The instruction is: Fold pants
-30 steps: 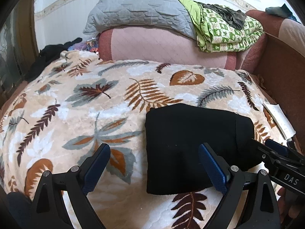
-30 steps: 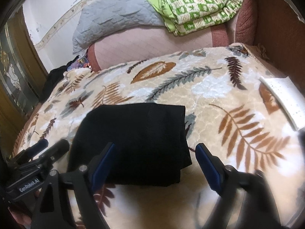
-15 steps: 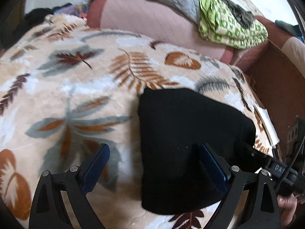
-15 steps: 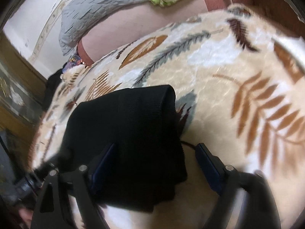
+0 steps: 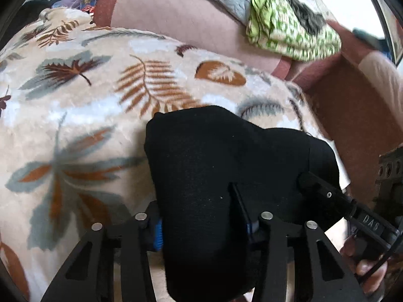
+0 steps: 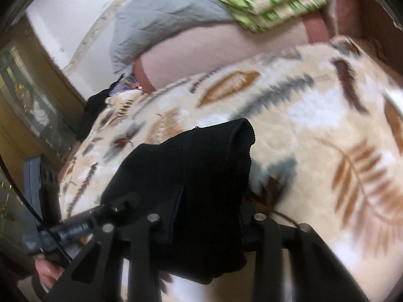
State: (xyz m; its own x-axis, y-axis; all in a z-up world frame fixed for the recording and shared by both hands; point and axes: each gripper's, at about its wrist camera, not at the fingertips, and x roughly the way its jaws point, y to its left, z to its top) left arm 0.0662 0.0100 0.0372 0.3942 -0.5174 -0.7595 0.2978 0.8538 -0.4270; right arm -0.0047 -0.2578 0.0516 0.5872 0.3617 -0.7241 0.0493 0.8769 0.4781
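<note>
My left tongs (image 5: 204, 226) & right tongs (image 6: 201, 216) just squeezed in, pinching the soft black pants (image 5: 226, 166): a folded lump, long side running left-right on the fuzzy leaf blanket (image 5: 75, 115).

The folded pants (image 5: 216, 166) lie on the blanket (image 5: 83, 115) that covers the bed, toward its right side in the left wrist view. Behind the blanket stands the headboard (image 5: 176, 17), with a quilt (image 6: 161, 17) draped over its top and a bundle of bedding (image 5: 289, 32) stacked to the quilt's right. A wooden side panel (image 5: 352, 105) runs along the bed's right edge
</note>
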